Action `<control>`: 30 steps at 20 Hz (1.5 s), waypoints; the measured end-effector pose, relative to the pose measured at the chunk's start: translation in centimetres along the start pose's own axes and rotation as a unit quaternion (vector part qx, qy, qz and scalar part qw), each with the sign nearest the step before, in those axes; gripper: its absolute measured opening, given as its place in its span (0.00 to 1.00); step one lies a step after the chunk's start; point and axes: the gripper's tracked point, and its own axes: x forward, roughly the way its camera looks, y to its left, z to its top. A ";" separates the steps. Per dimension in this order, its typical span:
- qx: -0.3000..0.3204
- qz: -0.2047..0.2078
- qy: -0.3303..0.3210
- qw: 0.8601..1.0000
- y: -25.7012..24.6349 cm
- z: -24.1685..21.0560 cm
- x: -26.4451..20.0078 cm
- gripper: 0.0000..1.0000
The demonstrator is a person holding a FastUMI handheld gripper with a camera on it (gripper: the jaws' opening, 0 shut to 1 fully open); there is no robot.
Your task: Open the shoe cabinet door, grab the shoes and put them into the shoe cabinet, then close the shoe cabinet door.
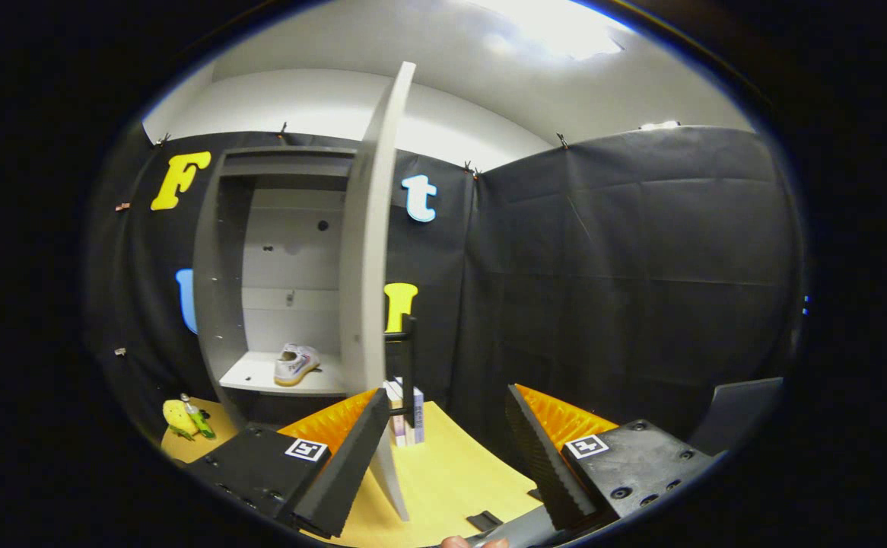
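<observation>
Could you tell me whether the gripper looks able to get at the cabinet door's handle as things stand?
Probably yes. The gripper has its jaws open and empty, and the dark handle stands on the open cabinet door just ahead, between the fingers, with nothing across the way.

gripper view | rides the tool (443, 449) | faces open shoe cabinet (284, 266) | near its door (371, 251)

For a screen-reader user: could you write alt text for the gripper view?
The open tongs face a grey shoe cabinet whose door stands wide open, edge-on just ahead, its dark handle between the fingers. A white shoe sits on the cabinet shelf; books stand on the yellow table.
</observation>
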 end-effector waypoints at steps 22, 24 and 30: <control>0.061 0.112 0.060 0.990 10.8 -3.1 2.3 0.97; 0.064 0.137 0.062 0.987 13.7 -3.1 1.6 0.97; 0.069 0.208 0.071 0.973 21.9 -3.3 1.1 0.98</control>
